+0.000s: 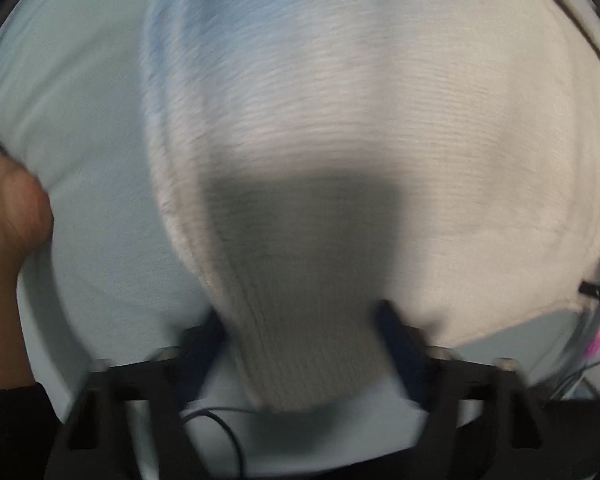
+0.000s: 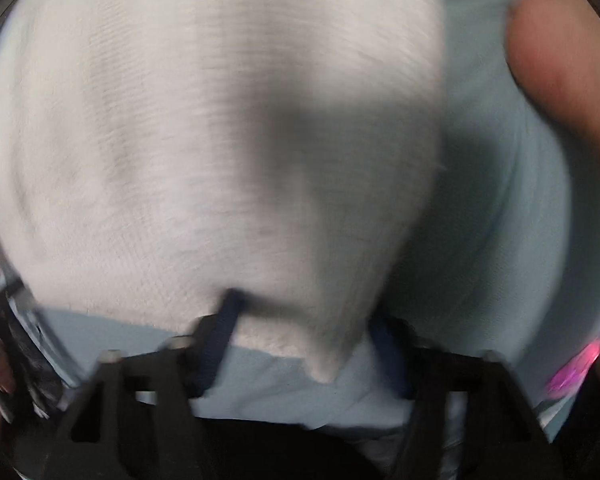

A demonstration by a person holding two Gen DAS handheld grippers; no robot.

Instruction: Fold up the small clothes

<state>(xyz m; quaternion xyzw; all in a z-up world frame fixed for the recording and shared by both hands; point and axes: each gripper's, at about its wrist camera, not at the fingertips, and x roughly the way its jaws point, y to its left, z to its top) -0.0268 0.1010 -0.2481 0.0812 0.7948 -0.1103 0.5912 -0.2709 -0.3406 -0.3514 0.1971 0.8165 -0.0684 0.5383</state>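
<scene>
A white ribbed knit garment [image 1: 340,140] fills most of the left wrist view, lying over a pale blue surface [image 1: 80,120]. My left gripper [image 1: 300,316] is open, its dark blue fingertips [image 1: 388,320] spread on either side of a narrow ribbed part of the garment. In the right wrist view the same white garment [image 2: 200,140] fills the left and middle. My right gripper [image 2: 304,312] is open with the garment's lower corner between its fingers [image 2: 228,312]. Both views are blurred by motion.
A bare hand [image 1: 12,208] shows at the left edge of the left wrist view, and a hand or arm [image 2: 560,48] at the top right of the right wrist view. Black cables [image 1: 220,424] lie near the bottom. A pink light [image 2: 576,368] glows at the right.
</scene>
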